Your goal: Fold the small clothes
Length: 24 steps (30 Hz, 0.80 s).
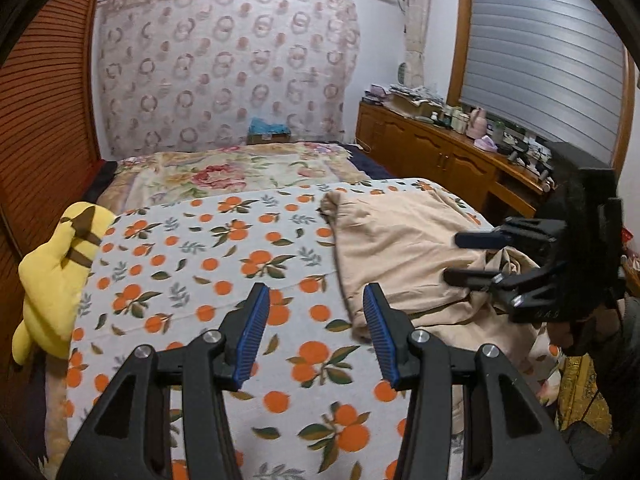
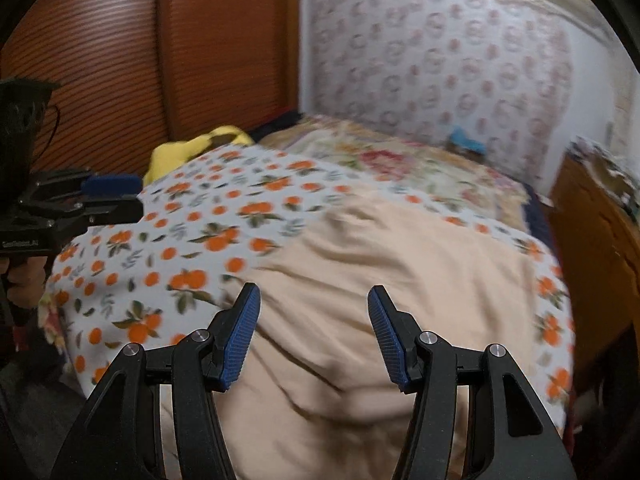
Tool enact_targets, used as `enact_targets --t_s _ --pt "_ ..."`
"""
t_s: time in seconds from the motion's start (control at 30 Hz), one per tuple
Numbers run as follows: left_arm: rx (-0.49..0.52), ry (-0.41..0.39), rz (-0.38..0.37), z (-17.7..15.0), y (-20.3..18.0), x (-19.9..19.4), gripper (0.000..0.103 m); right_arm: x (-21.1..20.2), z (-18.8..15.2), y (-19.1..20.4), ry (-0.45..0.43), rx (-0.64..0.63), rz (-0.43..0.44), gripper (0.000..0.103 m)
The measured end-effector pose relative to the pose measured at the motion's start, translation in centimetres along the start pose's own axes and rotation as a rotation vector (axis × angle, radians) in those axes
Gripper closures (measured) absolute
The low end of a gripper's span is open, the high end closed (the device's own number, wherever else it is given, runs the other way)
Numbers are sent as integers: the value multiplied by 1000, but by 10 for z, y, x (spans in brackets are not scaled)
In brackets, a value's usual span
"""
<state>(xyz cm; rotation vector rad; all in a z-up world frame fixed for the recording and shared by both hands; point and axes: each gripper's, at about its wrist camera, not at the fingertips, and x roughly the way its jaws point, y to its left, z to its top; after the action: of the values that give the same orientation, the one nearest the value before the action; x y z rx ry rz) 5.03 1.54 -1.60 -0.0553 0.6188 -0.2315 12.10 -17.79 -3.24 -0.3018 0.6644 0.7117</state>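
A beige garment [image 1: 404, 240] lies crumpled on the orange-print sheet [image 1: 208, 264] at the bed's right side. It also fills the middle of the right wrist view [image 2: 360, 280]. My left gripper [image 1: 316, 304] is open and empty, hovering over the sheet at the garment's left edge. My right gripper [image 2: 314, 304] is open and empty above the garment. The right gripper also shows in the left wrist view [image 1: 460, 258], over the garment's bunched right part. The left gripper shows at the left of the right wrist view [image 2: 128, 192].
A yellow plush toy [image 1: 56, 276] lies at the bed's left edge by the wooden wardrobe [image 1: 44, 112]. A floral blanket [image 1: 232, 172] covers the far bed. A wooden cabinet [image 1: 440, 156] with clutter stands right.
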Motion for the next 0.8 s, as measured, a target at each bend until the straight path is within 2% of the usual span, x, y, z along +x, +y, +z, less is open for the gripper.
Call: enact_targets --t_s 0.2,0.3,0.5,0.57,0.6,0.63,0.7,0.8 --pt "-28 -2 10 -4 14 -2 55 51 10 29 119 -61 104 46" --pt "-42 5 7 -7 19 1 55 67 7 38 171 -83 127 46" --pt "-52 14 -3 -11 21 6 55 98 -3 51 266 -167 67 48" --pt "-53 14 -5 -12 20 6 55 97 -3 50 250 -184 57 70" --pt "-53 13 -5 -12 20 6 55 96 -2 47 249 -189 40 93" --pt "-54 14 -4 -12 20 6 55 93 -1 44 249 -189 21 95" --pt "-55 13 -7 -12 20 6 55 85 5 33 228 -161 49 97" --pt "-53 15 -11 -13 18 7 55 64 22 8 160 -118 6 97"
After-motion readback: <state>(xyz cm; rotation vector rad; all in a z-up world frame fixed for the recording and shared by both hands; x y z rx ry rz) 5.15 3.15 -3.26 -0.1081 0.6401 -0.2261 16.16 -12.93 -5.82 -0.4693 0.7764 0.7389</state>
